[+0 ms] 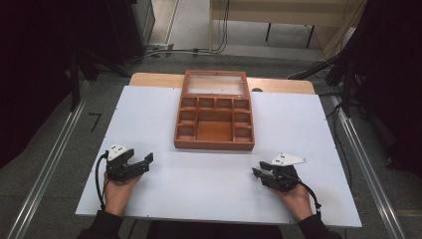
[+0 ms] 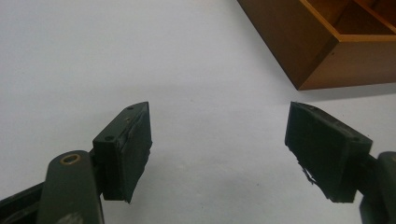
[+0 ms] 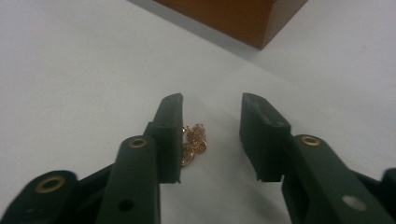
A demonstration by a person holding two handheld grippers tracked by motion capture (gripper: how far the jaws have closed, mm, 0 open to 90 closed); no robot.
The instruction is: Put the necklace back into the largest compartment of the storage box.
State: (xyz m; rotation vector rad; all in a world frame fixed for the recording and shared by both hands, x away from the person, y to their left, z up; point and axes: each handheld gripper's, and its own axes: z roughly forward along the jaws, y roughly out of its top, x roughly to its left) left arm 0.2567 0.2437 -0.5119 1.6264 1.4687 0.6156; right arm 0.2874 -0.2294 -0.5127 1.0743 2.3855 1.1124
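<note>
A brown wooden box [image 1: 214, 119] with several compartments and an open glass lid stands at the middle back of the white table [image 1: 219, 189]. My left gripper [image 1: 148, 160] rests low at the front left, jaws wide open with nothing between them [image 2: 218, 140]; the box's corner [image 2: 317, 51] lies ahead to its right. My right gripper [image 1: 256, 172] is at the front right, open. Between its jaws [image 3: 211, 126] a small gold chain [image 3: 194, 142] lies bunched on the table, against the left pad [image 3: 169, 135], ungripped.
The box's near corner [image 3: 252, 21] lies a little beyond the right gripper. A wooden strip [image 1: 149, 78] shows past the table's far edge. Dark curtains and metal rails flank the table, with cables on the floor behind.
</note>
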